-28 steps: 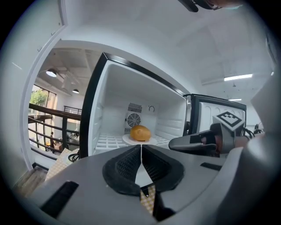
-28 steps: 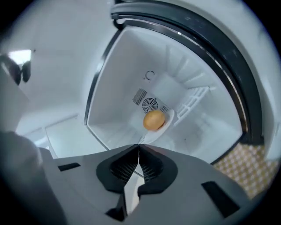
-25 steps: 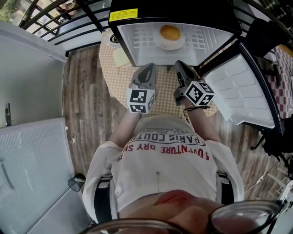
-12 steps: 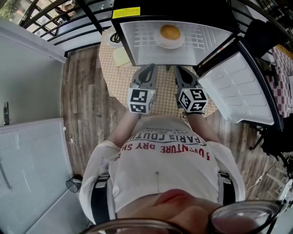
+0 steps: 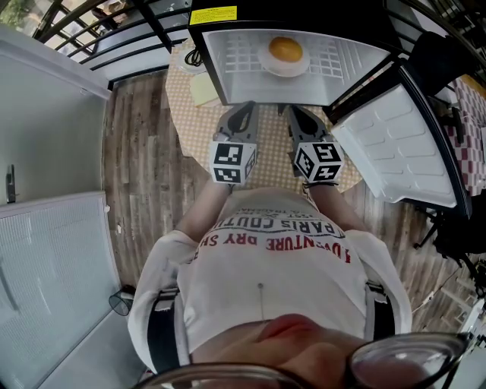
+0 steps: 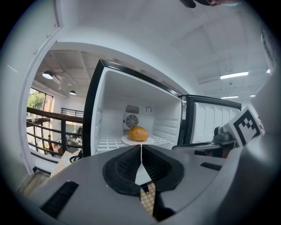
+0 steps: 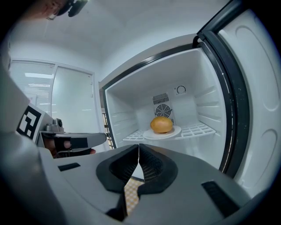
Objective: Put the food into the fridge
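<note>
The fridge (image 5: 228,45) is lined with smooth, glossy white plastic, the floor (image 5: 140,167) is matt, grained wood planking, and the table (image 5: 269,152) is covered in checked cloth.

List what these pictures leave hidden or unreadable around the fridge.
- Yellow label on top of the fridge, head view: print too small to read.
- Food on the plate: its kind stays unclear, small in every view.
- Dial, right gripper view: setting too small to read.
- Table, head view: mostly covered by the fridge.
</note>
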Demonstrator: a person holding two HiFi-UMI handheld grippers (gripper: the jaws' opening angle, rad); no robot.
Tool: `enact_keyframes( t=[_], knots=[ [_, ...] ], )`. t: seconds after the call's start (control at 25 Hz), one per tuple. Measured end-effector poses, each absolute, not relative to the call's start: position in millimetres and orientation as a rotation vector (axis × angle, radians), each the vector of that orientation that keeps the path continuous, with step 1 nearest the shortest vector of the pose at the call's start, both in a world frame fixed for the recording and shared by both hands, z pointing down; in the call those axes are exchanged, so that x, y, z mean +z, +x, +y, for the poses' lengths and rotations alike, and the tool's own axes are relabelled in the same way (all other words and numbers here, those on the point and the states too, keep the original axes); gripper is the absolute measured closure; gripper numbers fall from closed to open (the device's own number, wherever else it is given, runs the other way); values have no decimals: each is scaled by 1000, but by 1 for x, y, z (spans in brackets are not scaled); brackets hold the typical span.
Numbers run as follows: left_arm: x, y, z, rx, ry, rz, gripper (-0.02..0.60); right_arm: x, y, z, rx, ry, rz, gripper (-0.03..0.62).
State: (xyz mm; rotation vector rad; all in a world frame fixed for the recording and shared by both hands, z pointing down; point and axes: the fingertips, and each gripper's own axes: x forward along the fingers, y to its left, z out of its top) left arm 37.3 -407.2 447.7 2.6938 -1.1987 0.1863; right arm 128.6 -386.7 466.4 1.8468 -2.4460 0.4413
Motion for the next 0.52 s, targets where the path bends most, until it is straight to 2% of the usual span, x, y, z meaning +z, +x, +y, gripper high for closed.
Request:
enact_keyframes(
  t=[0.52],
  knots=[
    [453, 29, -418, 194, 2635, -1226, 554, 475, 133, -393, 476, 1841, -2407, 565]
  ],
)
